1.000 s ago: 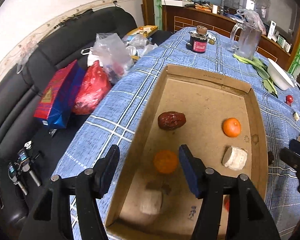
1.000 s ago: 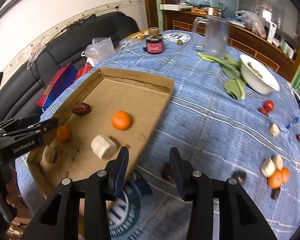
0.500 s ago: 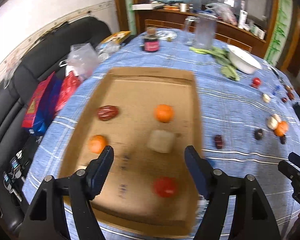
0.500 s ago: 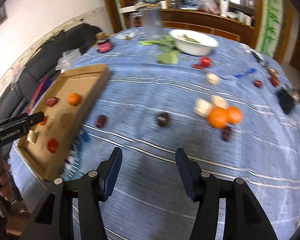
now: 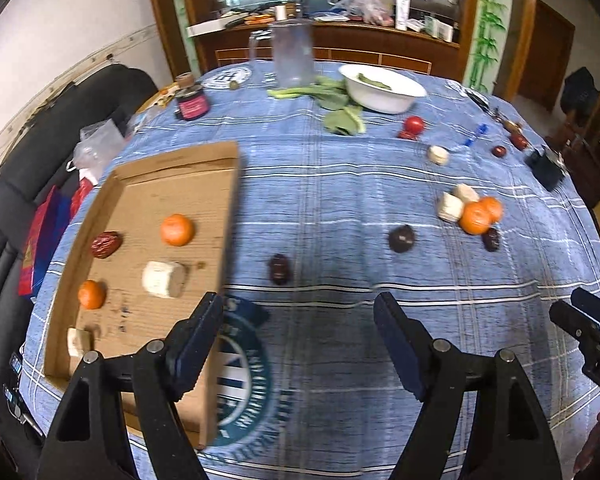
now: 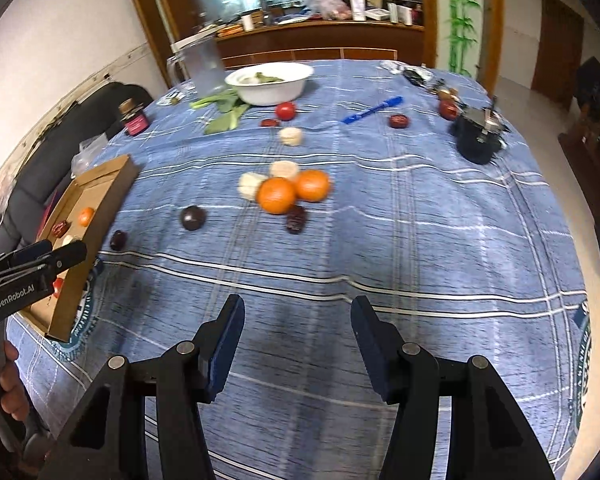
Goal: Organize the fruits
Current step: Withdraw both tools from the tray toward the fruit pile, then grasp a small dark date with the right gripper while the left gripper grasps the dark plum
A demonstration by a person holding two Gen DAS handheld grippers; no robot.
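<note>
A cardboard tray (image 5: 172, 160) lies at the left on the blue cloth. It holds two oranges (image 5: 177, 230), a red date (image 5: 106, 244) and pale chunks (image 5: 162, 279). Loose on the cloth are two touching oranges (image 6: 277, 195), pale chunks (image 6: 252, 185), a dark round fruit (image 6: 192, 217) and dark dates (image 6: 296, 220). My left gripper (image 5: 298, 304) hangs open over bare cloth beside the tray's right wall, nothing between its fingers. My right gripper (image 6: 298, 306) is open and empty, over cloth nearer than the orange cluster.
At the far side stand a white bowl (image 6: 268, 82), a glass jug (image 5: 292, 54), leafy greens (image 5: 340, 120) and a dark jar (image 5: 191, 105). A tomato (image 6: 285, 111), a blue pen (image 6: 372, 110) and a black object (image 6: 478, 136) lie beyond the fruit. A black sofa (image 5: 32, 152) flanks the table's left.
Both views have swung right, from the tray toward the middle of the table. The left gripper has left the orange in the tray. Both pairs of jaws stand wider.
</note>
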